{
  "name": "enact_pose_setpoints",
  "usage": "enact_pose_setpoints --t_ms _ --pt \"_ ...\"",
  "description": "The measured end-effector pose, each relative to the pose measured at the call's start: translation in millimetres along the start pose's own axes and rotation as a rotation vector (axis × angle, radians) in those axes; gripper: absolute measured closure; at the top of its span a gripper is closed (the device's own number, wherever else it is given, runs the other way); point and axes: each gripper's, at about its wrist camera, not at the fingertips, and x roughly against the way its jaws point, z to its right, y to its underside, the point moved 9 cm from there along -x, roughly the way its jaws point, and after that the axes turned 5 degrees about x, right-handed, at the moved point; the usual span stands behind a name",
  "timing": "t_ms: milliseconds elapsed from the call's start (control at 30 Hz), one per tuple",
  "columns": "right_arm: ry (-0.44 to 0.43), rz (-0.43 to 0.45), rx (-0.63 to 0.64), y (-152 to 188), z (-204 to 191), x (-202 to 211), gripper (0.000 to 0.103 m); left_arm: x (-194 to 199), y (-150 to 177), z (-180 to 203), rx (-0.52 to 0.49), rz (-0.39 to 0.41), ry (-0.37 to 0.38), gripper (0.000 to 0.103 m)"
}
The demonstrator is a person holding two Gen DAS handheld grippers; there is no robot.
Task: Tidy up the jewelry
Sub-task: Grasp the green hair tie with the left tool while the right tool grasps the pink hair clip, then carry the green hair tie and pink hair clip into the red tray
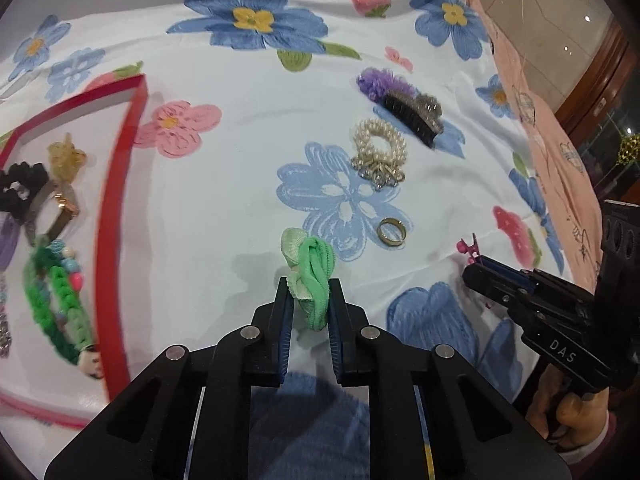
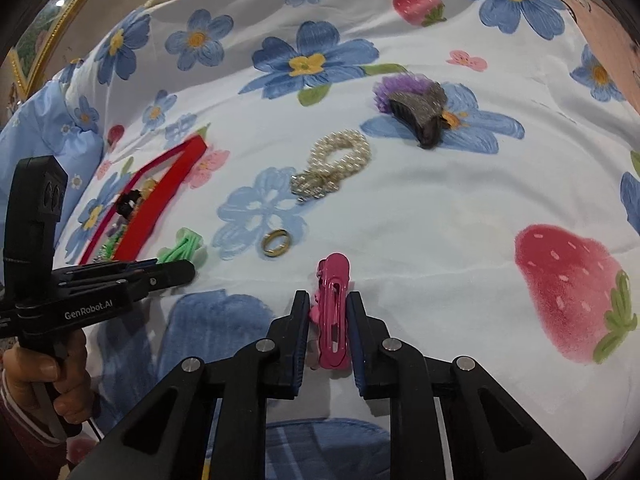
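The left gripper (image 1: 309, 300) pinches a green fabric hair tie (image 1: 310, 276) above the flowered bedsheet (image 1: 248, 184). The right gripper (image 2: 329, 320) clamps a pink metal hair clip (image 2: 333, 316), mostly hidden in the left view. Only the left view shows the red-rimmed tray's (image 1: 120, 216) contents, blurred. A gold ring (image 1: 391, 232), pearl scrunchie (image 1: 378, 152) and black claw clip (image 1: 412, 114) lie ahead.

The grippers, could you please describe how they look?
Both are matte black with silver pivot pins and blue ribbed pads. The right gripper carries white "DAS" lettering; the left gripper reads "GenRobot.AI". Bare hands hold the handles, with a dark red, white-trimmed cuff.
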Motion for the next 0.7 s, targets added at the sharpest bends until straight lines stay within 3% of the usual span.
enact_pose_setpoints --t_ms 700 --pt "-0.199 0.026 0.144 -27.6 -119.9 6.8 0.085 102.6 7.4 -86.9 0.175 0.17 -0.037 0.089"
